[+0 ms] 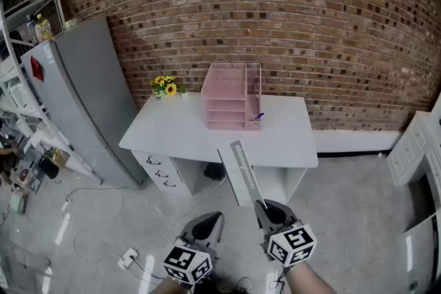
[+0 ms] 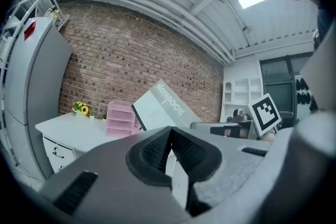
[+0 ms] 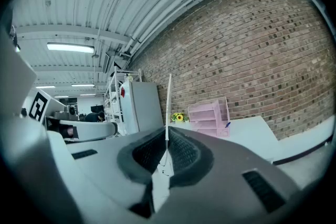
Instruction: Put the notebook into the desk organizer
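Note:
The pink desk organizer stands at the back middle of the white desk, also seen in the left gripper view and the right gripper view. My right gripper is shut on the lower edge of a grey-and-white notebook, which rises tilted toward the desk, well short of it. In the right gripper view the notebook shows edge-on as a thin line between the jaws. My left gripper hangs beside it, shut and empty, and its own view shows the notebook to the right.
A grey fridge stands left of the desk, with shelving further left. Yellow flowers sit at the desk's back left. A blue pen sticks out of the organizer. A power strip and cables lie on the floor. White cabinets stand right.

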Tool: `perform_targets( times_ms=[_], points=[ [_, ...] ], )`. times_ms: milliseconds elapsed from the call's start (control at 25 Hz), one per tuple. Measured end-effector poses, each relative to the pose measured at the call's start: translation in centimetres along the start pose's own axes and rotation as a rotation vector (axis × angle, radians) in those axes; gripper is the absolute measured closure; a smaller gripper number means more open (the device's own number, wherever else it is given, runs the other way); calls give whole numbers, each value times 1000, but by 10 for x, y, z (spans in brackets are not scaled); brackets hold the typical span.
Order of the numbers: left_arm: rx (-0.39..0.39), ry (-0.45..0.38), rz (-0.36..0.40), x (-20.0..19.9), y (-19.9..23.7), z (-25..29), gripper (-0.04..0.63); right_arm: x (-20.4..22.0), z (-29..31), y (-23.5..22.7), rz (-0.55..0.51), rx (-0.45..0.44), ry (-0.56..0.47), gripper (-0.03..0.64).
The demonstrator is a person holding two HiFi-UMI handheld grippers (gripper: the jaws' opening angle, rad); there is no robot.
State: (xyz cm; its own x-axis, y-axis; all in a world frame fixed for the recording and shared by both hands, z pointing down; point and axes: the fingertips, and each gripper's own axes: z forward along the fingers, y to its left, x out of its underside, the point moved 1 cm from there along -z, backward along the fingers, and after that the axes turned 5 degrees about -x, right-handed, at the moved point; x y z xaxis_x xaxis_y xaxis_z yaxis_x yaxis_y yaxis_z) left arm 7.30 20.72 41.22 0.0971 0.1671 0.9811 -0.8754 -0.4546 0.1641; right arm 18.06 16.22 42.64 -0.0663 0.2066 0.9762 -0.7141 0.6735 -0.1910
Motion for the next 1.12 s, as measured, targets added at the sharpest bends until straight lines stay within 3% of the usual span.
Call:
perform_targets(
  times_ms=[600, 1120],
  points=[
    [6, 15, -18, 1, 30, -3, 591, 4, 25, 9, 52, -6, -3, 604],
    [40, 32, -40, -6, 122, 6, 591, 3, 111, 26, 67, 44, 18, 604]
  ],
)
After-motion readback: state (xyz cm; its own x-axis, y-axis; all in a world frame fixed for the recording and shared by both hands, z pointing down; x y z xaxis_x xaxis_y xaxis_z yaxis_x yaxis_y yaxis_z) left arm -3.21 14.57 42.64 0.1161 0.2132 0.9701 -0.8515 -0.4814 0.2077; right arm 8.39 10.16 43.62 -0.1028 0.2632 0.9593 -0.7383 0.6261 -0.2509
